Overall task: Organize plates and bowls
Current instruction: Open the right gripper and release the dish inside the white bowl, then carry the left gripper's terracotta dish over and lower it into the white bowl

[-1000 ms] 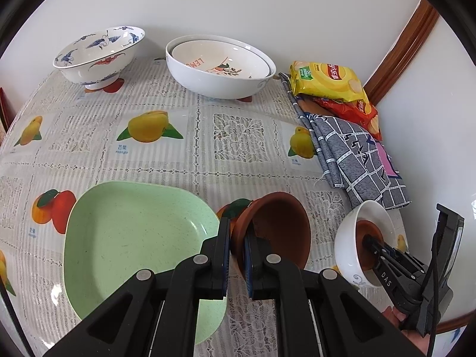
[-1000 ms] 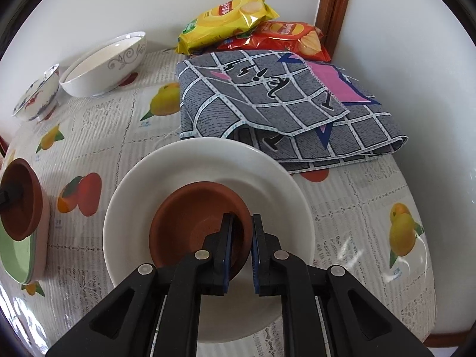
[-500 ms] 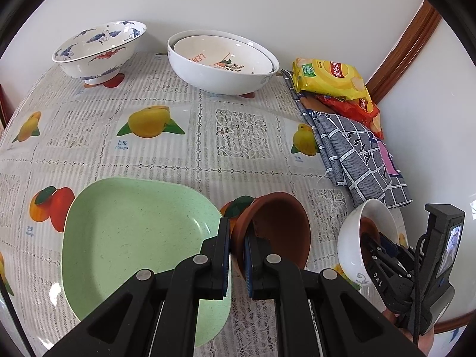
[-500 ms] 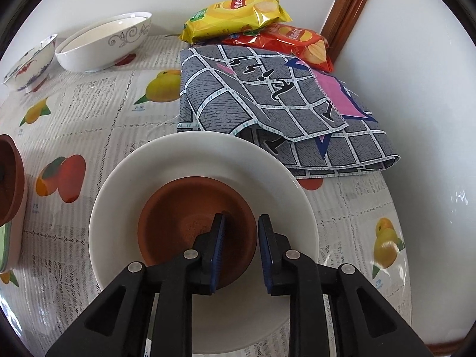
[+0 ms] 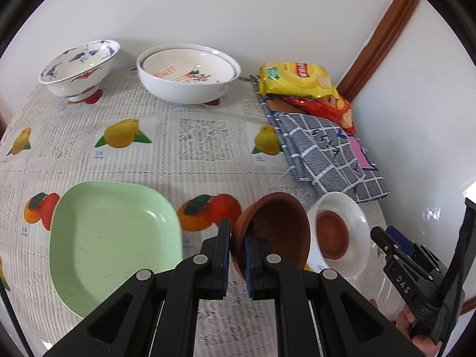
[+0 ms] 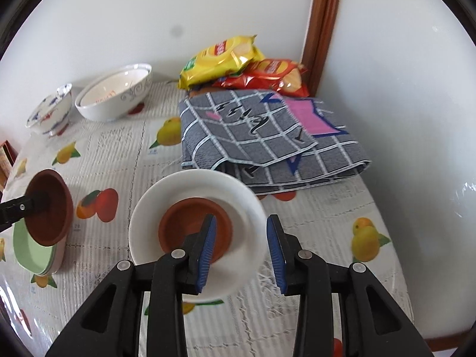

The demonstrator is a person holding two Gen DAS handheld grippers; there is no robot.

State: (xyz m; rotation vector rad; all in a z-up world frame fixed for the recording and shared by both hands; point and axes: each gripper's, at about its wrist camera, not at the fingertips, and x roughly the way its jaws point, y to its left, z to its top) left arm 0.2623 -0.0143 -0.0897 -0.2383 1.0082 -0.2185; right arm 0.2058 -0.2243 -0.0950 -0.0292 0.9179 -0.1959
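My left gripper [image 5: 236, 254] is shut on the rim of a brown bowl [image 5: 276, 229], held tilted above the table between the green plate [image 5: 110, 247] and the white plate [image 5: 354, 238]. That held bowl also shows in the right wrist view [image 6: 50, 208]. My right gripper [image 6: 242, 253] is open, pulled back above the near edge of the white plate [image 6: 238, 196]. A second brown bowl [image 6: 187, 223] lies in that plate, free of the fingers; it also shows in the left wrist view [image 5: 331, 235].
Two nested white bowls [image 5: 187, 74] and a blue-patterned bowl [image 5: 78, 65] stand at the back by the wall. A folded grey checked cloth [image 6: 267, 136] and chip bags [image 6: 226, 56] fill the back right corner. The green plate sits on a stack [image 6: 32, 255] at left.
My right gripper opened, let go of the brown bowl in the white plate and drew back. My left gripper carried its brown bowl rightward, closer to the white plate.
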